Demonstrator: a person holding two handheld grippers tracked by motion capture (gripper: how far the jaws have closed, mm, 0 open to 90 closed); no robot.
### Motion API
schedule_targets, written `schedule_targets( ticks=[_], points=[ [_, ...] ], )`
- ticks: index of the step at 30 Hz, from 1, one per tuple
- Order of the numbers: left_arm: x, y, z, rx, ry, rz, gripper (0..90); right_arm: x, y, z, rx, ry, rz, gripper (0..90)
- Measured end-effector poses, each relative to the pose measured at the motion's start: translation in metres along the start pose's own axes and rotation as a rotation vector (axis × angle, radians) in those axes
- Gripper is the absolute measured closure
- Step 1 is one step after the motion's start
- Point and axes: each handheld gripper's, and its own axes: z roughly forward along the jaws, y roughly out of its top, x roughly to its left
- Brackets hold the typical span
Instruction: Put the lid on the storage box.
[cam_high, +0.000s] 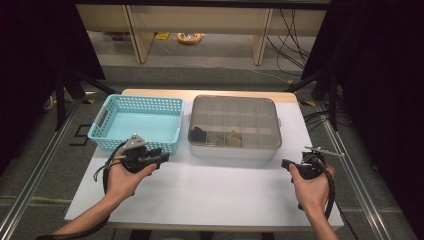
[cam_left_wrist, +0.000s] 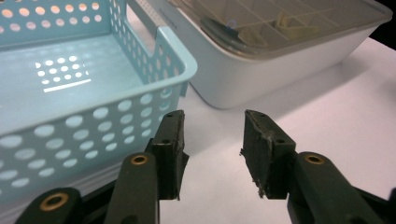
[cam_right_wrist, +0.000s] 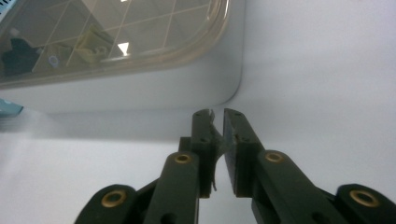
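The lidded compartment box (cam_high: 235, 127) sits mid-table, right of the blue basket (cam_high: 136, 122) — rigid, probably light, its smooth lid best taken at the rim. Left gripper (cam_left_wrist: 212, 144) is spread, empty; right gripper (cam_right_wrist: 218, 140) barely parted, nothing held.

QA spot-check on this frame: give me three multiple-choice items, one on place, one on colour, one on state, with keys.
1. Where does the basket stand relative to the lidded box?
A. On its left
B. On its right
C. On top of it

2. What colour is the basket?
A. Red
B. Light blue
C. Black

3. What state is the box in?
A. Lid off
B. Tipped over
C. Lid on

Key: 1 A, the high view shows them side by side; 2 B, the perforated walls are pale blue; 3 C, the clear lid sits over the compartments.
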Motion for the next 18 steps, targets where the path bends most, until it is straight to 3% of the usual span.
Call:
schedule_targets(
  ticks=[3, 4, 5, 6, 7, 8, 9, 12, 13, 14, 15, 16, 18],
  points=[
    [0.001, -0.008, -0.003, -0.012, 0.013, 0.010, 55.2, -0.007, -0.006, 0.003, -0.031, -0.002, -0.075, 79.4],
    [0.001, -0.010, -0.004, -0.016, 0.018, 0.016, 54.3, -0.005, -0.008, 0.003, -0.032, -0.007, -0.041, 78.4],
    [0.002, -0.012, -0.006, -0.024, 0.023, 0.023, 52.8, -0.005, -0.010, 0.003, -0.032, -0.006, -0.043, 77.4],
    [0.003, -0.014, -0.006, -0.028, 0.022, 0.012, 51.4, -0.010, -0.011, 0.004, -0.044, -0.001, -0.085, 76.4],
    [0.003, -0.014, -0.006, -0.028, 0.022, 0.012, 49.9, -0.006, -0.013, 0.003, -0.042, -0.004, -0.040, 75.3],
    [0.005, -0.019, -0.008, -0.035, 0.026, 0.017, 48.2, -0.011, -0.014, 0.004, -0.054, -0.003, -0.090, 73.9],
    [0.005, -0.021, -0.008, -0.031, 0.032, 0.014, 46.6, -0.008, -0.016, 0.004, -0.054, -0.003, -0.046, 72.3],
    [0.007, -0.026, -0.007, -0.020, 0.027, 0.002, 42.7, -0.012, -0.018, 0.005, -0.069, -0.004, -0.091, 68.3],
    [0.007, -0.027, -0.007, -0.023, 0.026, -0.001, 41.6, -0.009, -0.020, 0.004, -0.068, -0.002, -0.047, 66.8],
    [0.007, -0.027, -0.007, -0.023, 0.026, -0.001, 40.5, -0.009, -0.020, 0.004, -0.068, -0.002, -0.047, 66.8],
    [0.007, -0.026, -0.007, -0.030, 0.031, 0.000, 39.2, -0.011, -0.021, 0.002, -0.074, -0.029, -0.097, 63.0],
    [0.007, -0.026, -0.008, -0.027, 0.031, 0.003, 38.3, -0.008, -0.023, 0.003, -0.084, 0.007, -0.051, 61.8],
    [0.007, -0.027, -0.007, -0.029, 0.021, -0.005, 36.3, -0.009, -0.025, 0.005, -0.094, 0.003, -0.075, 59.2]
  ],
)
